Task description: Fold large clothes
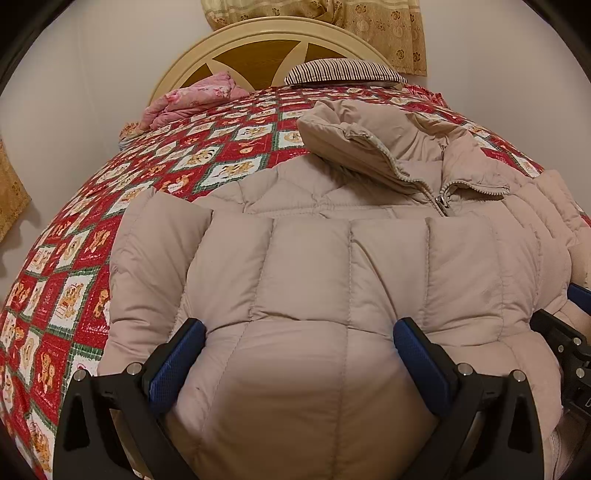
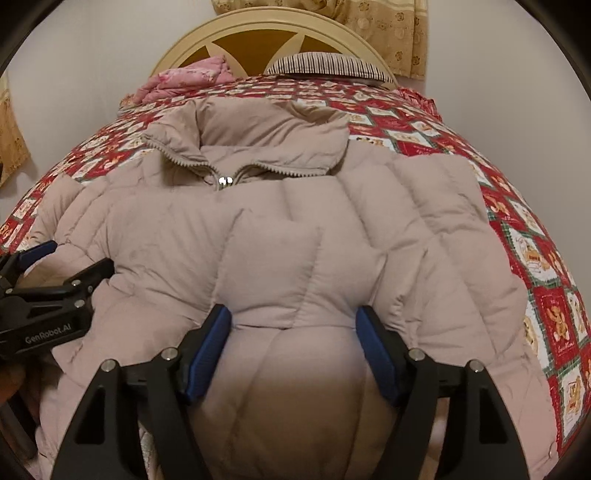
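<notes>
A beige quilted puffer jacket [image 1: 332, 258] lies on the bed, collar and zipper toward the headboard; it also shows in the right wrist view [image 2: 295, 240]. My left gripper [image 1: 299, 354] has its blue-padded fingers spread wide with a bulging fold of the jacket's near edge between them. My right gripper [image 2: 293, 343] stands the same way, fingers apart around a puffed fold at the near edge. The right gripper also shows at the right edge of the left wrist view [image 1: 569, 332], and the left gripper at the left edge of the right wrist view [image 2: 48, 280].
The bed carries a red, white and green patchwork quilt [image 1: 92, 240]. A pink folded blanket [image 1: 192, 99] and a striped pillow [image 1: 343, 72] lie by the cream headboard [image 1: 258, 37]. Gold curtains [image 1: 388, 29] hang behind.
</notes>
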### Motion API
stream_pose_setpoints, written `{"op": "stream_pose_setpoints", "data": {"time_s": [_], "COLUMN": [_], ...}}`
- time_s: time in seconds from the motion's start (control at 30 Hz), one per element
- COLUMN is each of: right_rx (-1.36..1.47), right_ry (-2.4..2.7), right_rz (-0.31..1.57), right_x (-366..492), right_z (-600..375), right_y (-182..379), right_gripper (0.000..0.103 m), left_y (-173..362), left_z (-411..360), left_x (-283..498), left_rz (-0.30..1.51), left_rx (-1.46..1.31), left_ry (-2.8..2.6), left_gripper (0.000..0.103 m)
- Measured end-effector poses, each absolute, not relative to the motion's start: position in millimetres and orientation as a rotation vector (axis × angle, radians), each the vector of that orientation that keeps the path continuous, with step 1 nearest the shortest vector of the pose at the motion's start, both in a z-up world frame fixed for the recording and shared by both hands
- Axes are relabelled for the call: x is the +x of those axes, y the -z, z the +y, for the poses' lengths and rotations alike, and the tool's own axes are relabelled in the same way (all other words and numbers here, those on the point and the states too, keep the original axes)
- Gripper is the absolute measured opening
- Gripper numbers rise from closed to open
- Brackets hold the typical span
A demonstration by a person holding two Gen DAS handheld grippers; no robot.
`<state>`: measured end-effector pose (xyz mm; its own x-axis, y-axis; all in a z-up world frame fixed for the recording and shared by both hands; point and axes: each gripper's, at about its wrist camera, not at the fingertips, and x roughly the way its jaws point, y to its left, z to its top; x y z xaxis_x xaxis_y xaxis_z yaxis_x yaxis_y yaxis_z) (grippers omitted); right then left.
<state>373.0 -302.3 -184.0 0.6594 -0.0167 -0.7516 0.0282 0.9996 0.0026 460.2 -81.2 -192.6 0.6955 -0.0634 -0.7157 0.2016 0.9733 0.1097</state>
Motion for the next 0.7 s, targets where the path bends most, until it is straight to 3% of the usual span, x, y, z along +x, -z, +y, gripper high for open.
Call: {"op": "stream_pose_setpoints", "data": {"time_s": [0.1,0.17,0.2,0.33,0.57,0.63,0.7], "right_rx": [0.038,0.076,0.120,0.259,0.300,0.371,0.356], "right_ry": [-0.004,-0.051,-0.066,0.041,0.140,0.131,0.124], "right_rz": [0.862,0.853,0.825,0.651,0.830,0.880,0.842], "right_x": [373,373,371,383,455,460,456], "right_z": [-308,-319,-329,-398,-456,-470,-469], "right_y": [183,173,164,124,170,191,194], "right_gripper": [0.076,0.069,0.065,0.065,0.066,0.077,0.079], "left_y": [192,191,192,192,193,192,191], "left_z": [-81,-82,-83,-86,-87,-87,-87], "left_x": [460,459,459,457,456,457,456], "left_rz": [0.787,0.783,0.781,0.772,0.770,0.769,0.768], "left_rx": [0.189,0.190,0.193,0.209,0.211,0.213,0.214], "left_ry": [0.148,0.147,0.144,0.132,0.131,0.128,0.129], "left_gripper": [0.102,0.102,0.102,0.102,0.102,0.102,0.102]}}
